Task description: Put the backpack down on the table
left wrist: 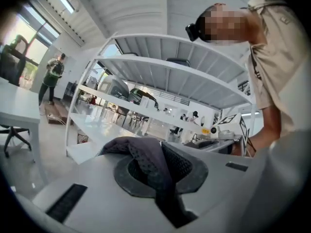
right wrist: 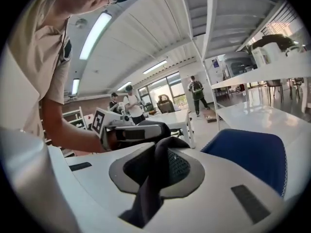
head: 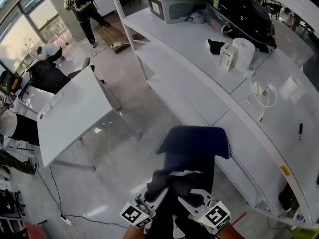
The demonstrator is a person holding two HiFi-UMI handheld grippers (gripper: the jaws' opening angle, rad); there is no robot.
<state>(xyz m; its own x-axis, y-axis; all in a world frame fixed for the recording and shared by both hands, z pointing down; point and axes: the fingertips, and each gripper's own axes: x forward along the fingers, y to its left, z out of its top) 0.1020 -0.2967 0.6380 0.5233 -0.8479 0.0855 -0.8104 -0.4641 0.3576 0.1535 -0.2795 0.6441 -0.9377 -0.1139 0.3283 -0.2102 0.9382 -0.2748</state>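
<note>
A blue backpack hangs in the air in front of me, above the floor, between the white desk and the long white table. Both grippers hold it from the near side by its dark mesh straps. My left gripper is shut on one strap, which runs down between its jaws. My right gripper is shut on the other strap, with the blue body just beyond it. In the right gripper view the left gripper shows close by.
The long table carries a grey case, a black bag, a small carton, a white roll and a white cable. A lower shelf runs beneath it. A person stands far off.
</note>
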